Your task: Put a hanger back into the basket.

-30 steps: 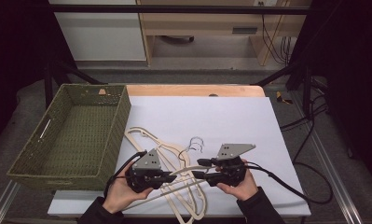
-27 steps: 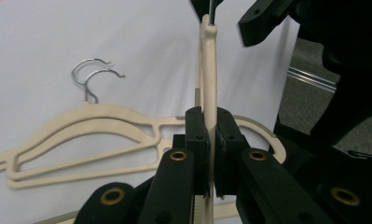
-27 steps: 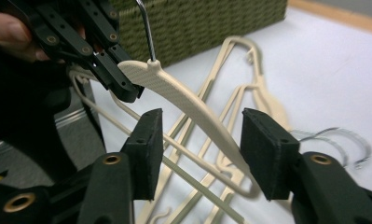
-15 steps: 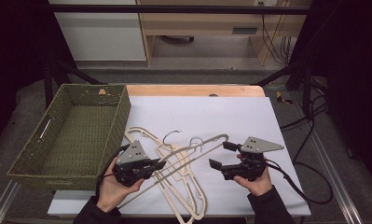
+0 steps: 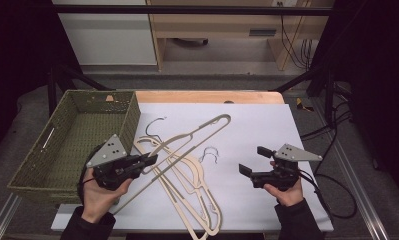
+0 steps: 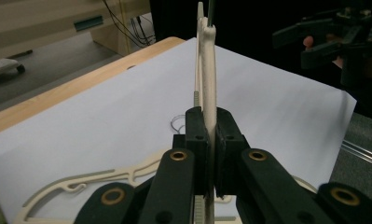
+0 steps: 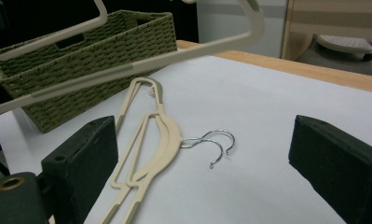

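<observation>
Item: cream hanger (image 5: 187, 137), lifted, pinched edge-on in the left tool (image 5: 149, 161); likely bound for the woven basket (image 5: 32, 175).

Detail: the left tool's jaws are closed on the hanger's thin bar, with the frame raised off the white table (image 5: 267, 125) and its far end tilted up toward the middle. The right tool (image 5: 253, 161) hovers empty, jaws spread wide, well apart from the hanger. Two more hangers (image 5: 199, 192) lie stacked on the table below. Advice: keep the pinch firm, swing left over the basket's near wall, and clear the hook before lowering.
</observation>
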`<state>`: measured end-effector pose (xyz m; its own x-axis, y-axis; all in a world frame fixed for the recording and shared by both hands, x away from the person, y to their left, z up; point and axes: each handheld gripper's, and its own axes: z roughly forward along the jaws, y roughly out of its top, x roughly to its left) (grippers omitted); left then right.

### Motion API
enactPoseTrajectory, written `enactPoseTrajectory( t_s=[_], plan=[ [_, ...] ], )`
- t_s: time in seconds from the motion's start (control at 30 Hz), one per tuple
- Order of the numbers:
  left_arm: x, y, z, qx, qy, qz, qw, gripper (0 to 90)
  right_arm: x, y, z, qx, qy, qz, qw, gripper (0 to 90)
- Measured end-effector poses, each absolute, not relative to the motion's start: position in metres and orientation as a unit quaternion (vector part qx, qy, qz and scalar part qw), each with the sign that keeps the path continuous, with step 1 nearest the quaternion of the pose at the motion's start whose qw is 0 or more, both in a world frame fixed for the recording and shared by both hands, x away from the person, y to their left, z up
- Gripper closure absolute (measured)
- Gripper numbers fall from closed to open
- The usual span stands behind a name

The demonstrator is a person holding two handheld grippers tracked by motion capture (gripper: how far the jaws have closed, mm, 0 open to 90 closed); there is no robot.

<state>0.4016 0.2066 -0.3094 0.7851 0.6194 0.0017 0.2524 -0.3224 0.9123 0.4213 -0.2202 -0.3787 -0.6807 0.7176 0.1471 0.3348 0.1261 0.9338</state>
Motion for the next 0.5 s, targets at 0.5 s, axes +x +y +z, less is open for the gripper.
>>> enactPoseTrajectory(
  t_s=[0.5],
  plan=[
    [0.431, 0.254, -0.252, 0.777, 0.283, 0.227, 0.515, 86.3, 0.42, -0.228, -0.376, 0.369, 0.72, 0.555, 0.19, 7.0]
  ],
)
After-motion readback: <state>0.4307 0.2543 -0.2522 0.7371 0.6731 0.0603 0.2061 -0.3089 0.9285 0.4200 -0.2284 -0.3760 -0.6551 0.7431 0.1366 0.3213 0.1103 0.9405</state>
